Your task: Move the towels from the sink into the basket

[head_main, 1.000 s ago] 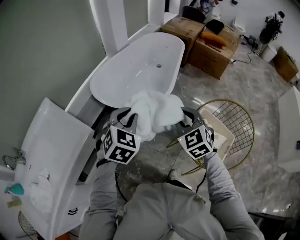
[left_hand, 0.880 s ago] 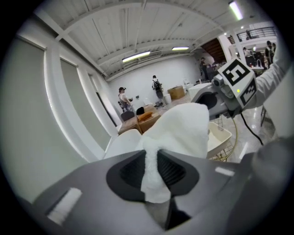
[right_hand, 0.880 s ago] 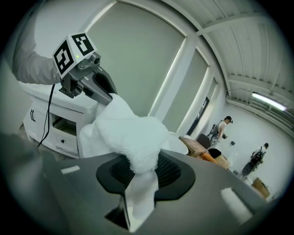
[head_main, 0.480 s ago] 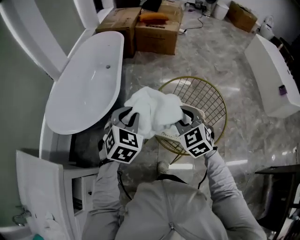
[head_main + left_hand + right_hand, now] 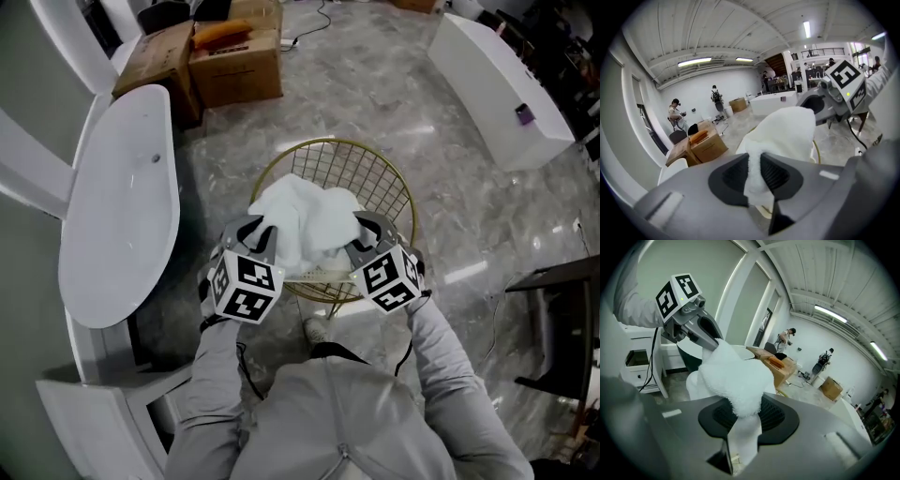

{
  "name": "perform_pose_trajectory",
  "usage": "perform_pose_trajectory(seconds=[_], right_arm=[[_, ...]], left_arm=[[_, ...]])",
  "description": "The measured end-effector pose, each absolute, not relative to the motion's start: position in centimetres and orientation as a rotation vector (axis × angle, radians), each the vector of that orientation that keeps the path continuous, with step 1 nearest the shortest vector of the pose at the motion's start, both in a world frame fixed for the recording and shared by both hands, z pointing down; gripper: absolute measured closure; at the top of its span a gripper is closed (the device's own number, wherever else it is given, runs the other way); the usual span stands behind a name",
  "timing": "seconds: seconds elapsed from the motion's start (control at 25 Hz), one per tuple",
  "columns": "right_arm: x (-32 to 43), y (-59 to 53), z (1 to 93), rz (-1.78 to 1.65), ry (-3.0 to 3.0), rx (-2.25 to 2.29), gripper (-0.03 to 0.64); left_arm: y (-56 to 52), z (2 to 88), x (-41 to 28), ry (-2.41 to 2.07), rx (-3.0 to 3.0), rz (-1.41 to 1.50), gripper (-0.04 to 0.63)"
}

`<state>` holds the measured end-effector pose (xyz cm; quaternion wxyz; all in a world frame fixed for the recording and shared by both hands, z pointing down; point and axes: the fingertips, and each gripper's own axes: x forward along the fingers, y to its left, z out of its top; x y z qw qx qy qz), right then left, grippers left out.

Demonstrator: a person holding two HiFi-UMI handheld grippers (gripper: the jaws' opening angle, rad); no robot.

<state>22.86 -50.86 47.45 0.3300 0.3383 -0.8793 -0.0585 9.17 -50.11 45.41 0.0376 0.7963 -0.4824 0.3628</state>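
White terry towel hangs bunched between the two grippers, directly over the gold wire basket on the marble floor. The left gripper has its fingers pinched tight on one edge of the cloth, and the right gripper has its fingers clamped on the opposite edge. The towel looks light, soft and floppy, likely to sag and drape. Pinching a thick fold near an edge, as here, seems the safest hold.

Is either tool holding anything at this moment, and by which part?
Both hold one white towel. The left tool pinches a fold at its left side and the right tool one at its right, over the wire basket.
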Motion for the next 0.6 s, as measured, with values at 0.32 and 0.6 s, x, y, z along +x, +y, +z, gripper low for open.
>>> perform_pose_trajectory(seconds=[0.32, 0.6], right_arm=[[23.8, -51.6, 54.8, 0.03, -2.231, 0.86, 0.514], [23.7, -52.9, 61.2, 0.125, -2.164, 0.83, 0.512]], left_arm=[[-52.2, 53.0, 10.6, -1.293, 2.396, 1.21, 0.465], [-54.0, 59.2, 9.9, -1.213, 2.319, 1.257, 0.465]])
